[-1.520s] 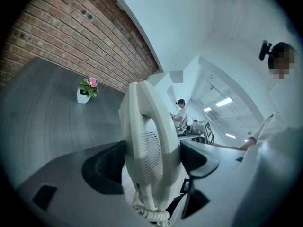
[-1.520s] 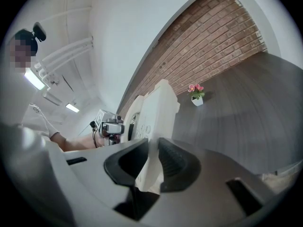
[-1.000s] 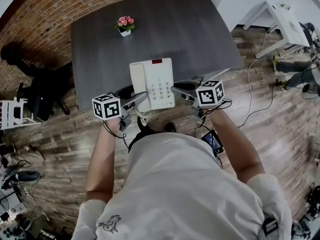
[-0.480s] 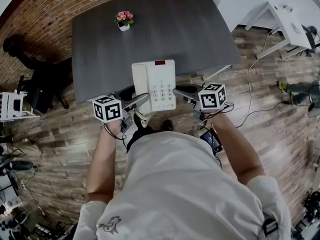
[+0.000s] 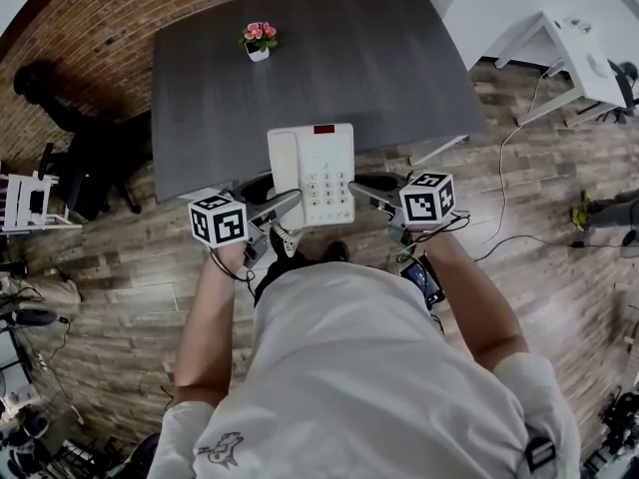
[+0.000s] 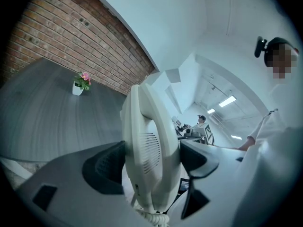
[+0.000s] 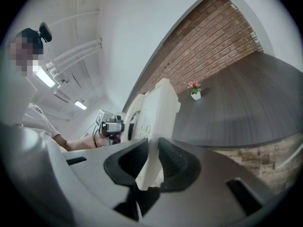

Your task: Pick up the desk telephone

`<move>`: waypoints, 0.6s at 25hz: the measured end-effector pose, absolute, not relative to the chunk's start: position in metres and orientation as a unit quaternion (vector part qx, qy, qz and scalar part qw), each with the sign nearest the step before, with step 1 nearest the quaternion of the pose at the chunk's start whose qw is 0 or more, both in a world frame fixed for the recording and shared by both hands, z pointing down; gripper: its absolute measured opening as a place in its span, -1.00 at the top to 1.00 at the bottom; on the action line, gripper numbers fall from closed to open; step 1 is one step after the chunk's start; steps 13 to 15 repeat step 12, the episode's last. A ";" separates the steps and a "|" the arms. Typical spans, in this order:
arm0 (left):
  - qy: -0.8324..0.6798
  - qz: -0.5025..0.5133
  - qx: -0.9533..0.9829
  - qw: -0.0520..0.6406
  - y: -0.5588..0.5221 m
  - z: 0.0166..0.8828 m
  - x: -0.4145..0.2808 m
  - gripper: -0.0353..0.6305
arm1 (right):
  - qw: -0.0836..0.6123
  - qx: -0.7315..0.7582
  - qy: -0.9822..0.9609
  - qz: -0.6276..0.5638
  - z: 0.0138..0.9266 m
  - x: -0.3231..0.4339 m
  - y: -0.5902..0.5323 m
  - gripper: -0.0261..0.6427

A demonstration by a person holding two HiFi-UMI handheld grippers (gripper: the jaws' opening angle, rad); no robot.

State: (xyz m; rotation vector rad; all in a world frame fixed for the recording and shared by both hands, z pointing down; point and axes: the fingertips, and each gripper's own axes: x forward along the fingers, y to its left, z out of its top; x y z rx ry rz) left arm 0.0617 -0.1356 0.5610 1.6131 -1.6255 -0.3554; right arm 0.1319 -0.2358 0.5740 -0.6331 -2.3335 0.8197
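Note:
The white desk telephone [image 5: 312, 173] with grey keys and a red display is held between both grippers, over the near edge of the dark grey desk [image 5: 349, 58]. My left gripper [image 5: 285, 204] is shut on its handset side; in the left gripper view the handset [image 6: 149, 145] fills the gap between the pads of the left gripper [image 6: 151, 162]. My right gripper [image 5: 361, 186] is shut on the telephone's right edge. The right gripper view shows that gripper [image 7: 154, 167] with the thin edge of the telephone [image 7: 154, 112] pinched between its pads. A coiled cord [image 5: 283, 236] hangs below the phone.
A small pot of pink flowers [image 5: 259, 40] stands at the desk's far left. A brick wall [image 5: 90, 28] runs behind the desk. A black chair [image 5: 90, 173] stands to the left and a white table [image 5: 569, 43] at the upper right. Cables lie on the wooden floor [image 5: 559, 218].
The head view has shifted slightly. Both grippers keep their hold, and the telephone stays in the same place over the desk's near edge.

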 end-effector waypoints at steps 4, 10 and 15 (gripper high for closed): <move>-0.646 -0.141 0.636 0.399 -0.133 0.562 0.064 -0.24 | 0.290 -0.241 -0.875 0.305 0.575 0.134 -0.234 0.69; -0.650 -0.140 0.635 0.393 -0.117 0.560 0.090 -0.23 | 0.285 -0.245 -0.876 0.304 0.573 0.158 -0.219 0.70; -0.653 -0.137 0.638 0.386 -0.103 0.558 0.120 -0.23 | 0.279 -0.247 -0.879 0.299 0.572 0.188 -0.204 0.70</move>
